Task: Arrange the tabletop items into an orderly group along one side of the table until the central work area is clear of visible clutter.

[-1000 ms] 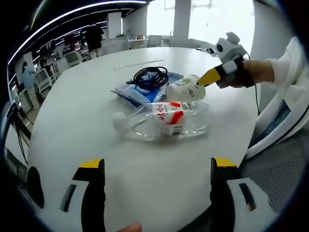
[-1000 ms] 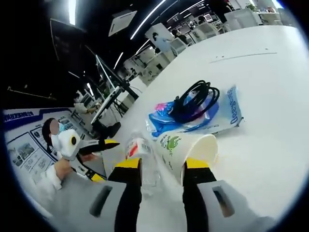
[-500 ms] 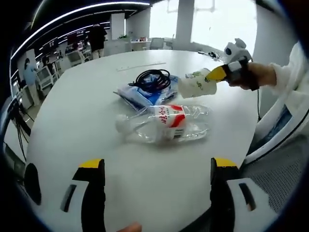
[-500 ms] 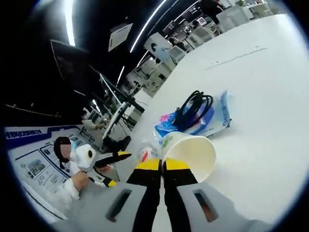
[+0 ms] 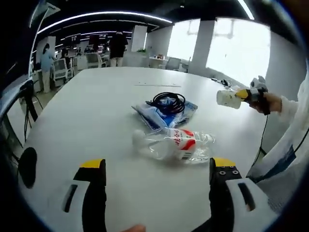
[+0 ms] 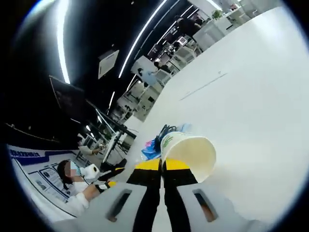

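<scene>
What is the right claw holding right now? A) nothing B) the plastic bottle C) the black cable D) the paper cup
D: in the right gripper view the right claw is pinched shut on the rim of the paper cup, held off the table, while the plastic bottle and the black cable lie on it in the left gripper view.

left gripper view: looks low across the white table [image 5: 87,111] from its near edge.
right gripper view: looks back from close above the table.
shared: blue packet [image 5: 159,112] [image 6: 150,147].
</scene>
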Tool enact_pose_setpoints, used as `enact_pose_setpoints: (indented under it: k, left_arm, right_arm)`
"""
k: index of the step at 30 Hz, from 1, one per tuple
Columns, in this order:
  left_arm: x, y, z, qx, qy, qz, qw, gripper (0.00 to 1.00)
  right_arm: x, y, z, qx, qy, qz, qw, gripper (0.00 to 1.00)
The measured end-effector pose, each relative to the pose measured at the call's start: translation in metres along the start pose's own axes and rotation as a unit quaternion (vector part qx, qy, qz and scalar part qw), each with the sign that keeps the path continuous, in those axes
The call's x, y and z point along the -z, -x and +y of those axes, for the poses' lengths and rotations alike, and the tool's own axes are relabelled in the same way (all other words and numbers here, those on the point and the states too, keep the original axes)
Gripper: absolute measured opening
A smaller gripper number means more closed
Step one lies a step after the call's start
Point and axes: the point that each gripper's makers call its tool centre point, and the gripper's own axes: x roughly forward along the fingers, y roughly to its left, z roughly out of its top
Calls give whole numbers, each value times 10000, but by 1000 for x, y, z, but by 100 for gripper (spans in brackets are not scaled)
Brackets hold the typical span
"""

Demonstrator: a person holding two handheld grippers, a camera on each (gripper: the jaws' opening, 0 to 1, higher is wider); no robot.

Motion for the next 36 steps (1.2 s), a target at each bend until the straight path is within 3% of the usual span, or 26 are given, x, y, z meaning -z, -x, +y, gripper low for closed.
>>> enact_pose_setpoints:
  k: [3, 7, 9, 12, 15, 17, 18, 20, 23, 26, 30, 32, 34, 36]
  left_arm:
    - [-2, -2, -9, 110, -165, 10, 9998, 91]
    - [7, -7, -17, 202, -735, 349, 9965, 92]
    - [11, -9, -26, 252, -933, 452, 9943, 93]
    - [9, -8, -29, 315, -820, 376, 9954, 93]
    - [7, -7, -20, 264, -598, 282, 9975, 92]
    - [-1, -3, -25, 446, -489, 6, 9978, 94]
    - [-4, 0, -28, 580, -364, -55, 9976, 94]
    - [-12, 5, -22, 550, -21, -260, 9981, 94]
    - [-21, 17, -19, 466, -48, -86, 9989, 95]
    - [-42, 27, -32, 683, -233, -60, 9974, 97]
    - [-58, 28, -42, 648, -368, -94, 9972, 96]
    - [-61, 30, -49, 514, -337, -38, 9981, 95]
    - [-61, 32, -51, 343, -371, 12, 9987, 95]
    - [-63, 36, -60, 266, -378, 54, 9989, 95]
  right_arm:
    - [2, 2, -3, -6, 127, 22, 9999, 0]
    - [4, -2, 1, -242, 372, 129, 9989, 0]
    - [6, -7, 8, -438, 231, 237, 9985, 0]
    - [6, -11, 22, -489, 216, 417, 9977, 0]
    - [5, -13, 45, -464, 621, 564, 9954, 0]
    - [0, -15, 54, -370, 613, 380, 9967, 0]
    - [-4, -17, 62, -259, 401, 188, 9987, 0]
    - [-5, -17, 79, -131, 490, 96, 9987, 0]
    - [-9, -19, 104, 13, 526, 56, 9986, 0]
    - [-18, -19, 134, -54, 587, 67, 9982, 0]
    - [-16, -17, 140, 25, 1100, 453, 9929, 0]
    - [-12, -18, 137, -36, 1126, 791, 9905, 0]
    - [-19, -18, 134, -57, 1105, 774, 9908, 0]
    - [-22, -18, 139, -341, 1012, 867, 9905, 0]
